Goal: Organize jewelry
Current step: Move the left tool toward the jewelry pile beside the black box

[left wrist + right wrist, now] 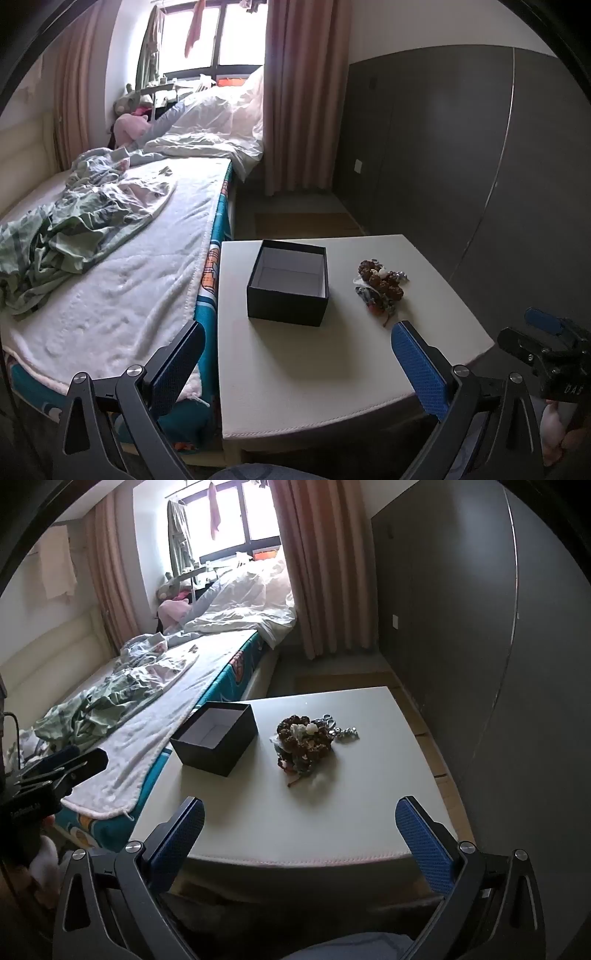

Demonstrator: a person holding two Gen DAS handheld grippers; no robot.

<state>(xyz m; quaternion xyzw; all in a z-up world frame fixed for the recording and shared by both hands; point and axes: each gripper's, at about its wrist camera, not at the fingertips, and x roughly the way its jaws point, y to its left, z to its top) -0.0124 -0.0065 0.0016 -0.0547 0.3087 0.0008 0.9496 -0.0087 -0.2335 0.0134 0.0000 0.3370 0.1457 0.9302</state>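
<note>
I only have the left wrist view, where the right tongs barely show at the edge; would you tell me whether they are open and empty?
Observer: Yes, the right tongs stand wide open, with nothing between their blue pads.
Operator: Thank you. What lies ahead of them?
Observer: The jewelry pile sits nearly straight ahead on the white table, well clear of the tongs.
Operator: And where is the black box from there?
Observer: The black box sits ahead and to the left, roughly in line with the tongs' left finger, and apart from the pile.
</note>
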